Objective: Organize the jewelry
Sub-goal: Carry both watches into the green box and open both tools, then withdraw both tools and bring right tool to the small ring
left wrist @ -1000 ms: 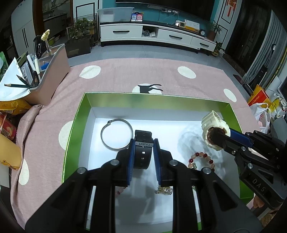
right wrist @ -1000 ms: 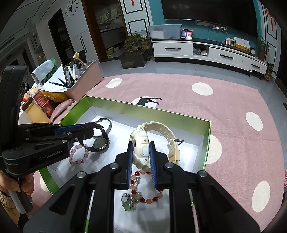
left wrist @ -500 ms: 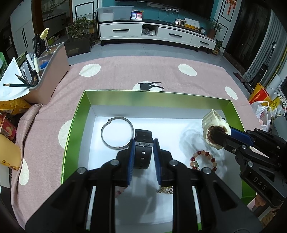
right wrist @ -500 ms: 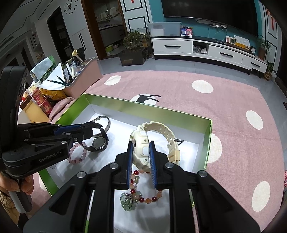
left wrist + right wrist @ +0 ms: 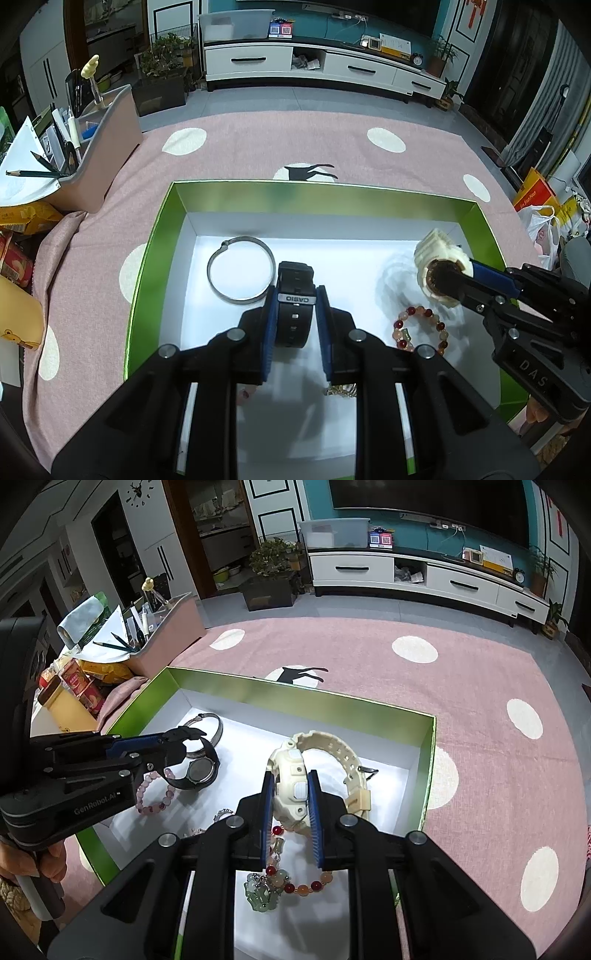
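My left gripper is clamped on the strap of a black Casio watch, its blue pads pressing both sides of the band, and it holds the watch over the white floor of the green-walled box. My right gripper is closed the same way on the case of a cream-coloured watch, whose strap arches away toward the far right corner of the box.

On the box floor, a silver bangle lies just beside the black watch, on its left. A bracelet of red and orange beads lies below the cream watch, and the right wrist view shows a green jade charm on it. A pink bead bracelet lies under my left gripper's fingers.

The box sits on a pink cloth with white dots. A pink-grey organiser with pencils stands at the cloth's left edge.
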A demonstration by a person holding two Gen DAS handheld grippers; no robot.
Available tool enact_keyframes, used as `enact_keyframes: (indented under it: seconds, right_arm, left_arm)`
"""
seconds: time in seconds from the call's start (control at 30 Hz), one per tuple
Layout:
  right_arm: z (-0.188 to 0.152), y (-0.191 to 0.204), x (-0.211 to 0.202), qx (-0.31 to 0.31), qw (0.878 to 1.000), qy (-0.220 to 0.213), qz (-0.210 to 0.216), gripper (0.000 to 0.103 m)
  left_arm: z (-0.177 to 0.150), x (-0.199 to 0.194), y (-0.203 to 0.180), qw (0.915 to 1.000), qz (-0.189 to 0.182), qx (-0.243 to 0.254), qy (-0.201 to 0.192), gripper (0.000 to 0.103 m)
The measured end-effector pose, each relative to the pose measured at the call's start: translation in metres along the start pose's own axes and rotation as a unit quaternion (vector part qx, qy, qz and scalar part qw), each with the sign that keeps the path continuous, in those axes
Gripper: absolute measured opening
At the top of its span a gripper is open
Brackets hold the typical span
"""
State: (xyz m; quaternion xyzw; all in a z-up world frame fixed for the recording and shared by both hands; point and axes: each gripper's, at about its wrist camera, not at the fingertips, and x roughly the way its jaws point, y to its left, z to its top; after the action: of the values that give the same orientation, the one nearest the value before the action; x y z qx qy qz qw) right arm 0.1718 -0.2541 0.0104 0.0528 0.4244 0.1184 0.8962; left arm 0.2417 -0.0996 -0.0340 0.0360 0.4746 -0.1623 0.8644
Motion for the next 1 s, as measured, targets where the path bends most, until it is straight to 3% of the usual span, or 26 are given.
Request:
enact_keyframes:
  seconds: [0.27,0.3,0.4,0.47,0.5,0.6,0.67,0.83,1.0]
  right_arm:
    - [0.001,-0.002,-0.013,0.008,1.0,-0.016,0.003,0.018]
    - [0.0,-0.003,-0.015,0.011,1.0,-0.018,0.003,0.019]
    - [-0.005,-0.006,-0.025,0.02,1.0,-0.022,0.004,0.019]
    - [-0.009,-0.007,-0.032,0.022,0.999,-0.027,0.002,0.022]
    - [-0.012,-0.008,-0.037,0.026,0.999,-0.03,0.003,0.027]
    - [-0.02,-0.009,-0.055,0.036,0.998,-0.044,0.007,0.037]
    - [-0.027,-0.011,-0.069,0.042,0.998,-0.055,0.007,0.045]
    - [-0.047,-0.007,-0.104,0.048,0.996,-0.074,0.003,0.066]
    - [-0.068,0.0,-0.131,0.048,0.995,-0.081,0.011,0.075]
  left_arm:
    - [-0.002,-0.002,0.0,1.0,0.003,0.002,0.001,0.021]
    - [-0.002,-0.004,-0.001,1.0,0.003,0.003,0.001,0.025]
    - [-0.003,-0.012,-0.002,1.0,0.002,0.003,-0.005,0.048]
    - [-0.004,-0.019,-0.002,0.9999,0.003,0.006,-0.011,0.057]
    - [-0.005,-0.024,-0.002,0.9999,0.005,0.007,-0.013,0.065]
    - [-0.009,-0.039,-0.002,0.9997,0.006,0.008,-0.022,0.072]
    - [-0.012,-0.05,-0.002,0.9995,0.011,0.006,-0.028,0.082]
    - [-0.026,-0.078,0.002,0.9992,0.009,-0.002,-0.039,0.093]
    - [-0.049,-0.104,0.022,0.9987,-0.007,-0.033,-0.039,0.1]
